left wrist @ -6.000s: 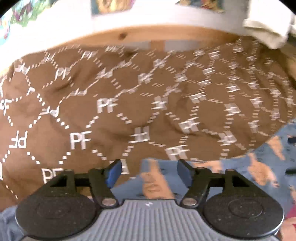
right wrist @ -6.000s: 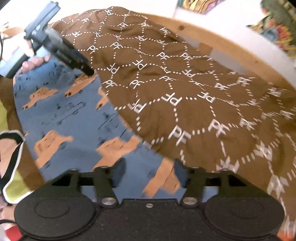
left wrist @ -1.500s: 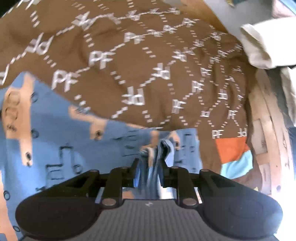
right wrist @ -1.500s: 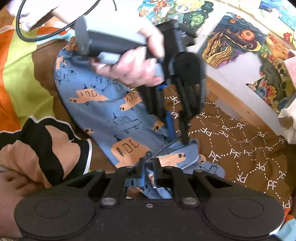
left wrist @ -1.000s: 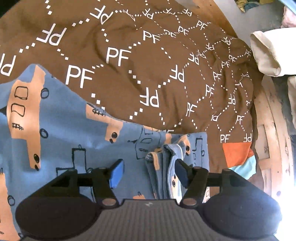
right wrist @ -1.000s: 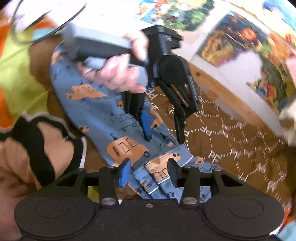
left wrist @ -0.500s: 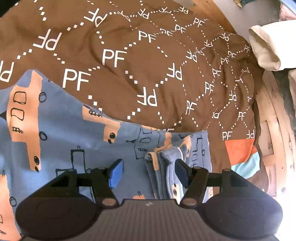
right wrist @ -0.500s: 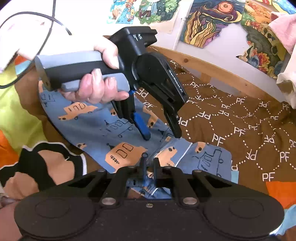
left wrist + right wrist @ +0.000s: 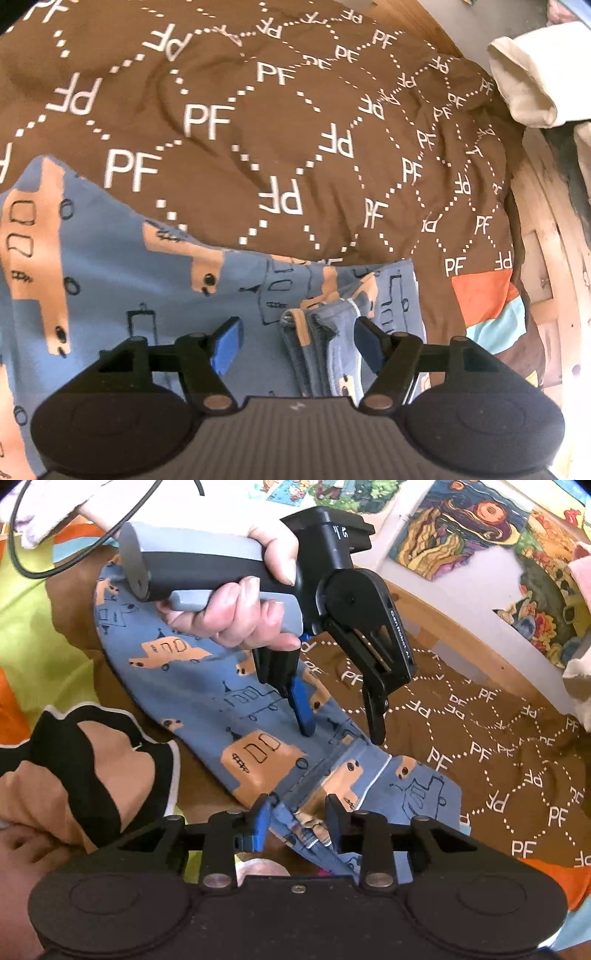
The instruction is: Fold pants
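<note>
Blue pants (image 9: 110, 288) printed with orange cars lie folded on a brown "PF" blanket (image 9: 295, 129). My left gripper (image 9: 295, 343) hangs just over them, its jaws opening. The bunched folded edge (image 9: 314, 347) lies between the fingers, and the pads do not press it. In the right wrist view a hand holds that left gripper (image 9: 341, 731) fingertips-down on the pants (image 9: 207, 686). My right gripper (image 9: 298, 812) is at the near hem, jaws opening, with the hem between its fingers but free of the pads.
A wooden bed rail (image 9: 443, 627) runs behind the blanket, with paintings (image 9: 461, 528) on the wall above. A cream cloth (image 9: 524, 74) lies at the far right. Lime and orange bedding (image 9: 55, 627) and a black-trimmed orange cloth (image 9: 74, 757) lie left of the pants.
The left gripper let go of the bunched pants edge and now stands wider. The right gripper was shut on the near hem half a second ago and has opened off it.
</note>
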